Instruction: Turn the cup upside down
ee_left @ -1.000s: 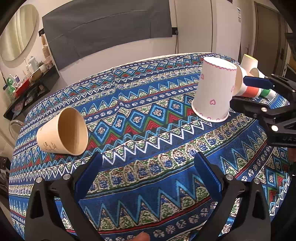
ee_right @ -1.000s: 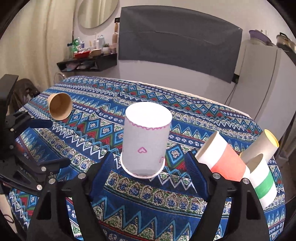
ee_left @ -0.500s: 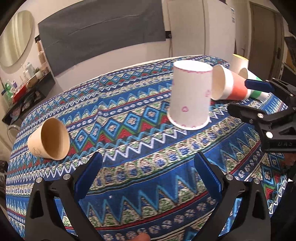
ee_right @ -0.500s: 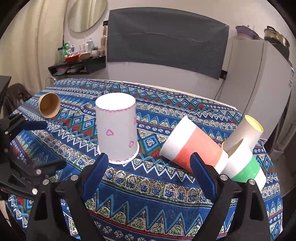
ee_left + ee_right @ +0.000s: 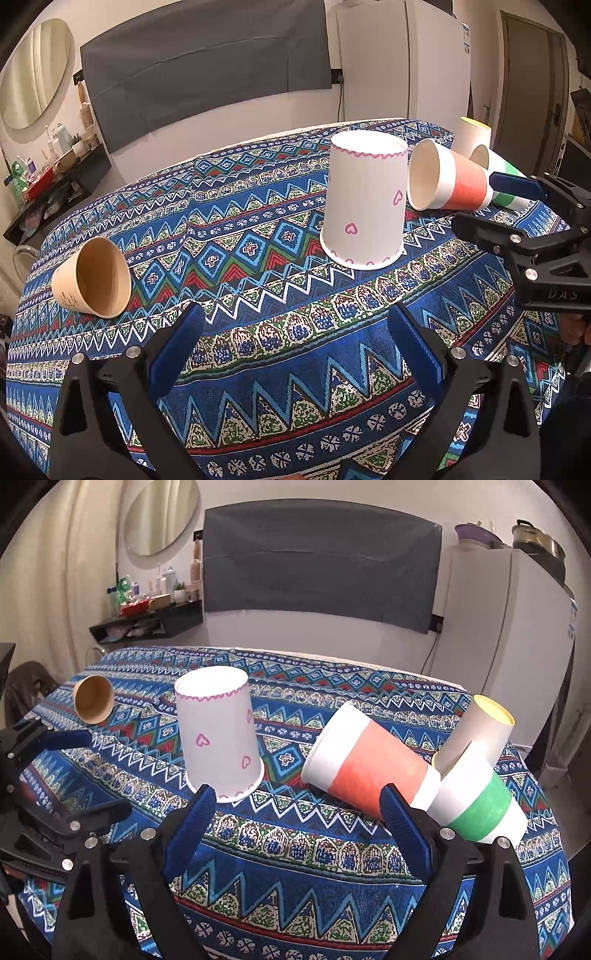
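Since a second ago the right gripper (image 5: 295, 830) has backed off the white heart-print cup (image 5: 218, 738), which then stood right between its fingers and now sits apart, ahead of the left blue pad, mouth down on the patterned tablecloth (image 5: 295, 867). From the left wrist view, the left gripper (image 5: 295, 350) hangs low over the near cloth with its blue pads spread wide and nothing between them. Beyond it the heart-print cup (image 5: 364, 201) stands upside down near the middle of the table, its rim flat on the tablecloth (image 5: 240, 240). A brown paper cup (image 5: 92, 277) lies on its side at the near left, mouth facing the camera. Just right of the white cup lies a red-banded cup (image 5: 448, 177), with a green-banded cup (image 5: 498, 170) and a yellow-lined cup (image 5: 471, 134) behind it; the right gripper (image 5: 491, 206) reaches in from the right edge. From the right wrist view, the right gripper's fingers are wide apart and empty, the red-banded cup (image 5: 369, 760) lying ahead between them. The green-banded cup (image 5: 476, 805) and yellow-lined cup (image 5: 480, 727) rest against it at the right, the brown cup (image 5: 93, 699) lies far left, and the left gripper (image 5: 79, 771) shows at the left edge.
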Action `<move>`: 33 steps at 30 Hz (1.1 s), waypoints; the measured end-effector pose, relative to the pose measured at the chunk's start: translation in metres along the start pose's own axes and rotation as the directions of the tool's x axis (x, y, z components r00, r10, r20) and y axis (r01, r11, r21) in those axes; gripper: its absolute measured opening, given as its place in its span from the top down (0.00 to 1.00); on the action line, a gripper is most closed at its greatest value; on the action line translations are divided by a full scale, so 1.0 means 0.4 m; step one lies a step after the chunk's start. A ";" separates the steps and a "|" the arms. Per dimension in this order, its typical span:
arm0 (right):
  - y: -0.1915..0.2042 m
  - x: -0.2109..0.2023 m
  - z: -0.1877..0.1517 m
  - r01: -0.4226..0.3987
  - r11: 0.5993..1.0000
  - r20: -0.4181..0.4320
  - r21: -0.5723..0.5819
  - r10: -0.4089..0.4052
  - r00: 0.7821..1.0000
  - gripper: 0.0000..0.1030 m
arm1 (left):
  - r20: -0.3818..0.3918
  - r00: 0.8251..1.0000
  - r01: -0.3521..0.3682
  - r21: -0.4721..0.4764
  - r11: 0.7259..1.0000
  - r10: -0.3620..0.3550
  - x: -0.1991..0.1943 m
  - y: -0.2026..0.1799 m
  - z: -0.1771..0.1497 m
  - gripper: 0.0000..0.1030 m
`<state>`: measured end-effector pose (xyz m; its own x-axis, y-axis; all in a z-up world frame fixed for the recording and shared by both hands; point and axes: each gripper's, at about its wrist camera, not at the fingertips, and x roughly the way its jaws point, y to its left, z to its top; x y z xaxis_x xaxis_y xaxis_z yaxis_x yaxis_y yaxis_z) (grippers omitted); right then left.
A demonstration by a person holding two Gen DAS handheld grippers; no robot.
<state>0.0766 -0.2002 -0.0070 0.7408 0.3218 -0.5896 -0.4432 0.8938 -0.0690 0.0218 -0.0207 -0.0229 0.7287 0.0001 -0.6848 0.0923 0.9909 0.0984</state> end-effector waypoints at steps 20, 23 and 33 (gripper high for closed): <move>-0.001 0.016 -0.002 0.036 0.999 -0.031 0.019 -0.035 0.999 0.15 | 0.010 1.000 -0.013 0.023 1.000 0.013 -0.003 -0.014 -0.001 0.06; -0.002 0.017 -0.004 0.035 0.999 -0.031 0.021 -0.035 0.999 0.15 | 0.018 1.000 -0.020 0.031 0.999 0.020 -0.008 -0.017 -0.001 0.06; 0.001 0.009 -0.005 0.027 1.000 -0.016 0.003 -0.027 1.000 0.15 | 0.021 0.999 -0.038 0.013 0.999 0.037 -0.010 -0.008 0.000 0.06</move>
<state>0.0783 -0.1994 -0.0108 0.7445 0.2928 -0.6000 -0.4217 0.9030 -0.0826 0.0186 -0.0238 -0.0207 0.7459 0.0342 -0.6651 0.0735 0.9884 0.1332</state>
